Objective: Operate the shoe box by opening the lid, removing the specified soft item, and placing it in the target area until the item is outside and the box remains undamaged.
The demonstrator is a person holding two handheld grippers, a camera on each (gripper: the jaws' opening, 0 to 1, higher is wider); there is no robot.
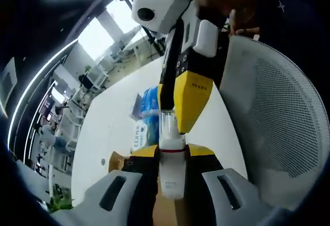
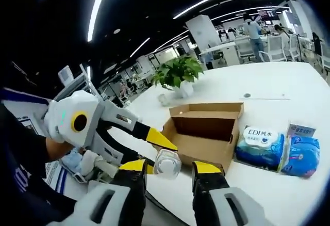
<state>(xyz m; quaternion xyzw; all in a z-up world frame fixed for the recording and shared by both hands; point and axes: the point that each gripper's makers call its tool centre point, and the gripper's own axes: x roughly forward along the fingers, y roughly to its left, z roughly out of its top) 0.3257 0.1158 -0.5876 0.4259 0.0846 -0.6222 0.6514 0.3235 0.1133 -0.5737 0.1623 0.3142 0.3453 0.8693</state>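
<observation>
Both grippers clamp one clear bottle (image 2: 167, 164): right gripper (image 2: 167, 172) and left gripper (image 1: 171, 177). Open shoe box (image 2: 206, 133) lies at one o'clock, near.

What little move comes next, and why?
Probably ease the left gripper away and let the right gripper set the clear item on the bare table: the box is already open, and both sets of jaws meet at the item.
</observation>
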